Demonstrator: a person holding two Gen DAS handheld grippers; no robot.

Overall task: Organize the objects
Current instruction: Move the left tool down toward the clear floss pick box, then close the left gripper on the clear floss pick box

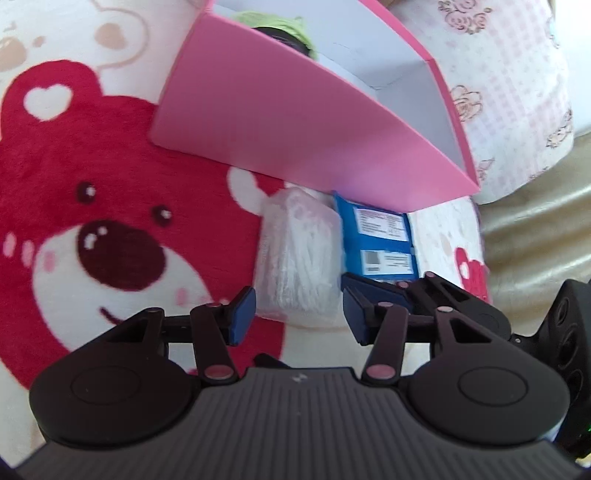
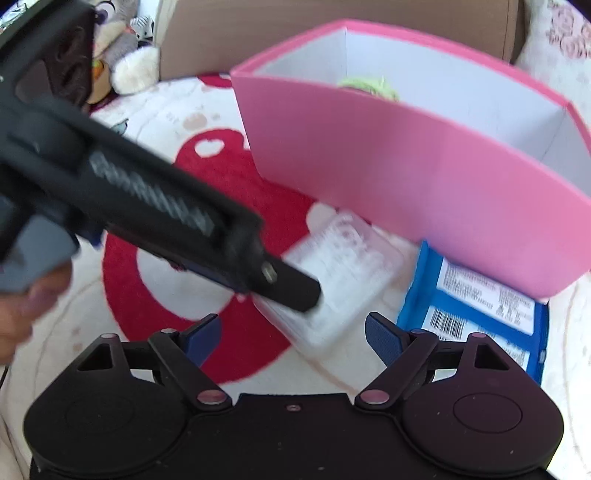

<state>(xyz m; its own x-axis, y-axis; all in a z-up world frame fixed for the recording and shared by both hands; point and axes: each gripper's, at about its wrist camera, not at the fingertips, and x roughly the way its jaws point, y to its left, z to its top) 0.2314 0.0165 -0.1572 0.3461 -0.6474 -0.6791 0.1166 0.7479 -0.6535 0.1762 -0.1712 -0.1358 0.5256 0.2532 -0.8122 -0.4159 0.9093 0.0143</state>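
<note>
**Two grippers close in on a clear packet beside the pink box**

The left gripper (image 1: 299, 314) hovers low over a clear plastic packet (image 1: 295, 258) of white sticks. Its jaws are parted on either side of the packet's near end, and I cannot tell whether the pads touch it. The packet lies on a red bear blanket (image 1: 92, 229), with a blue packet (image 1: 380, 240) just beside it at three o'clock. A pink box (image 1: 295, 122) stands at twelve o'clock, with something green (image 1: 273, 22) inside. The right gripper (image 2: 291, 336) waits with its jaws spread wide and nothing between them, the clear packet just ahead of them at twelve o'clock.
</note>
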